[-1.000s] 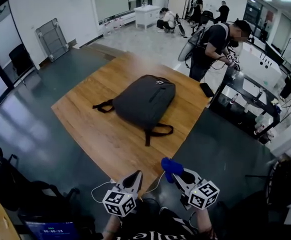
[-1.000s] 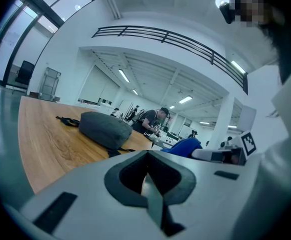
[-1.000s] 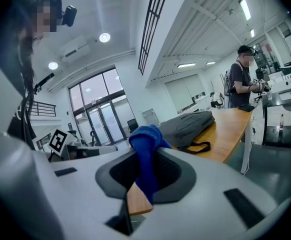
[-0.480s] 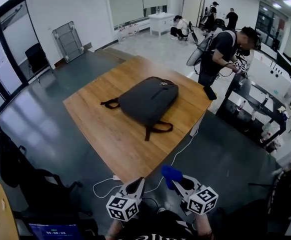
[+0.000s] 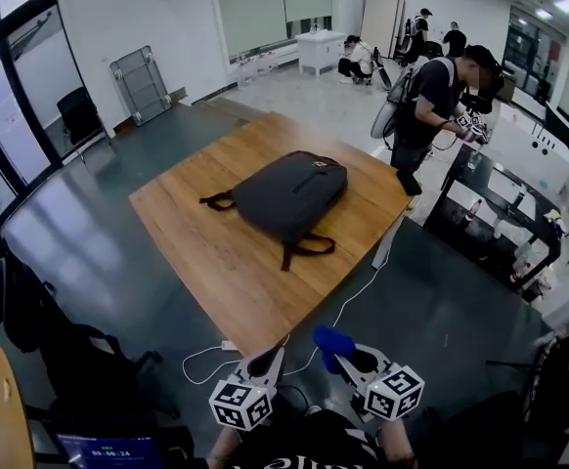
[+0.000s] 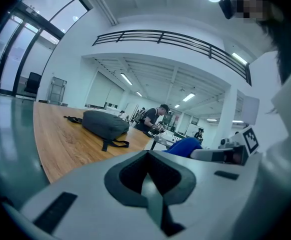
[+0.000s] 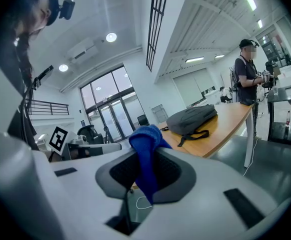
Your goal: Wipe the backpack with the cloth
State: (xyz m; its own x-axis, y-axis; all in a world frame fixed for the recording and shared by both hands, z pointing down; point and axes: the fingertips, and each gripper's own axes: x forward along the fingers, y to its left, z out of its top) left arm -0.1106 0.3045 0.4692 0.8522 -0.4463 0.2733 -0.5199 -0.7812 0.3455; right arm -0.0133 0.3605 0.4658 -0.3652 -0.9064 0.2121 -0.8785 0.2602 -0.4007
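Note:
A dark grey backpack lies flat on the wooden table, straps toward the near side; it also shows in the left gripper view and the right gripper view. My right gripper is shut on a blue cloth, which bulges above the jaws in its own view. My left gripper is shut with nothing between its jaws. Both grippers hang off the table's near corner, well short of the backpack.
A person with a backpack stands at the table's far right corner beside a dark bench. A white cable trails over the floor from the table's near edge. More people work at the back of the room. Chairs and bags stand at left.
The view has shifted slightly, and the table and backpack now sit a little further right in the frame. Both grippers keep their pose, the cloth still held.

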